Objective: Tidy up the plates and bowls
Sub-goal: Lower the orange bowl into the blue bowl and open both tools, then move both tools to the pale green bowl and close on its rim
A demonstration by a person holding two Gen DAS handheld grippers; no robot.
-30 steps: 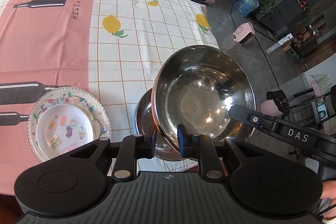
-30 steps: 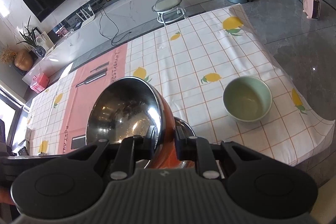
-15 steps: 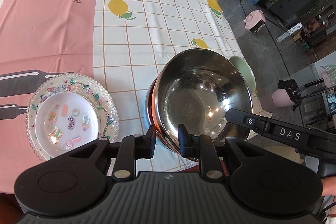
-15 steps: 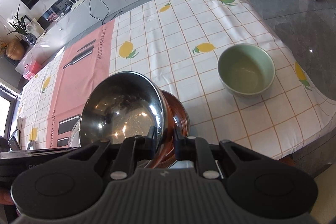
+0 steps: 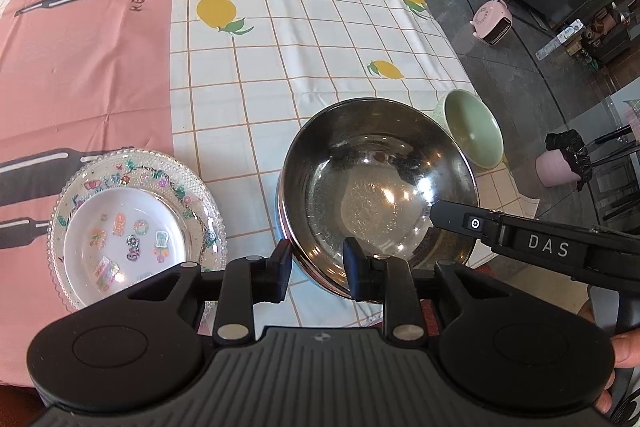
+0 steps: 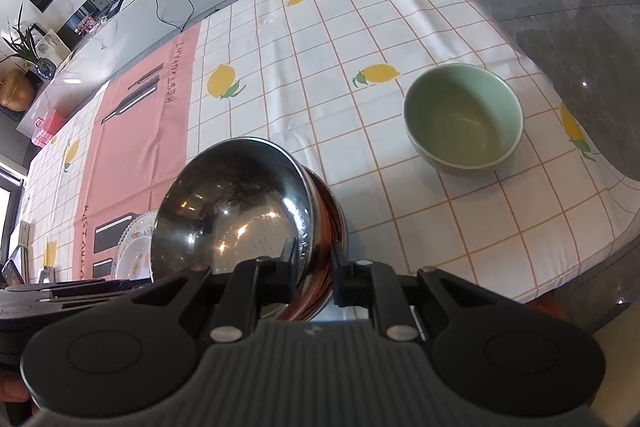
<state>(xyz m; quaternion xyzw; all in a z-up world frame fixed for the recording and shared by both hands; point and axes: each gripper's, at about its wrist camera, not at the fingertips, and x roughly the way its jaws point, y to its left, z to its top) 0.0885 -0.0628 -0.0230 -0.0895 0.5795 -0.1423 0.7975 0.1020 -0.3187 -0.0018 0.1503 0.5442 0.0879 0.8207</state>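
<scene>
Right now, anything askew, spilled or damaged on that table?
No spills or damage visible. One oddity: the upper steel bowl sits tilted in the lower steel bowl, not yet nested flat. The right gripper clamps its rim; the left gripper has just been opening around it.

the steel bowl point(image 5: 380, 187) covers nearly all of the second bowl point(image 6: 330, 227) beneath it; only a thin coppery strip of that one shows, and its inside is hidden. whether the two bowls sit fully nested cannot be told. the steel bowl's near rim is hidden behind the left gripper point(image 5: 316, 263) in the left view and behind the right gripper point(image 6: 312, 271) in the right view. the green bowl point(image 5: 474, 131) is partly behind the steel bowl in the left view. the glass plate point(image 5: 136, 227) has its near edge hidden by the left gripper's body. the plate's small decorations are too tiny to identify. a hand point(image 5: 618, 351) is cut off at the right edge.
</scene>
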